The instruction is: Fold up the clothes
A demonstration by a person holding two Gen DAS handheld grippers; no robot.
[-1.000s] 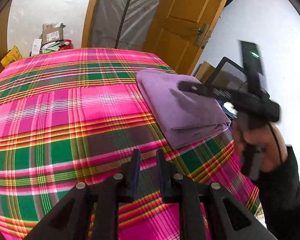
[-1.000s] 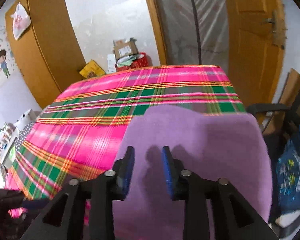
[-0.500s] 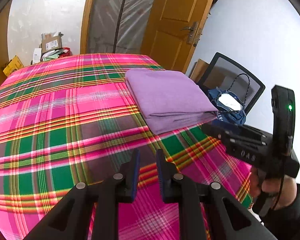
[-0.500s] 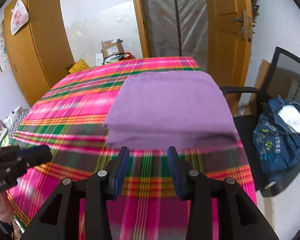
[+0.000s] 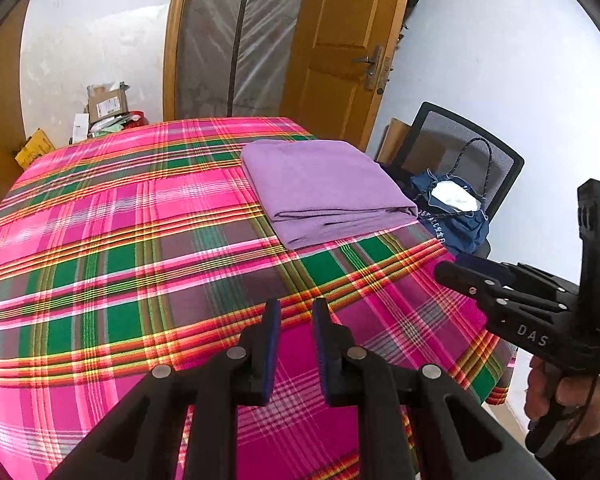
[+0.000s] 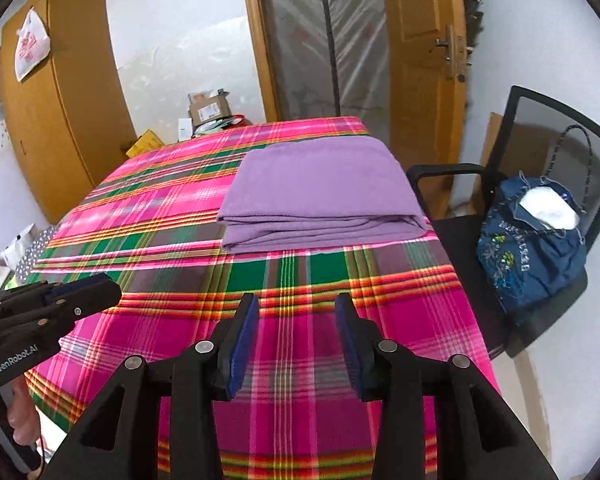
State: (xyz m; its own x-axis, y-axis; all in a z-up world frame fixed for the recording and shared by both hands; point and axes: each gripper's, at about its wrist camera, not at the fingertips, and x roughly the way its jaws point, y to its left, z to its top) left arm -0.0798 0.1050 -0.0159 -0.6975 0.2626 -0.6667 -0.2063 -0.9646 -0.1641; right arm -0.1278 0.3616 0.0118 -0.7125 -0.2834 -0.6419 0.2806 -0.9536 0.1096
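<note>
A purple cloth (image 5: 324,188) lies folded flat in a neat rectangle on the far right part of the pink and green plaid table (image 5: 120,240); it also shows in the right wrist view (image 6: 320,192). My left gripper (image 5: 294,312) hangs over the table's near edge, jaws a small gap apart, holding nothing. My right gripper (image 6: 296,308) is open and empty, well short of the cloth. Each gripper also shows in the other's view, the right one (image 5: 452,270) and the left one (image 6: 100,290).
A black mesh chair (image 6: 548,152) with a blue denim bag (image 6: 532,256) stands right of the table. A wooden door (image 6: 424,60) and plastic-covered doorway are behind. A wardrobe (image 6: 60,100) and boxes (image 6: 210,110) stand at the back left.
Both grippers have pulled back from the cloth toward the table's near edge. The right gripper, which was over the cloth, has opened wider.
</note>
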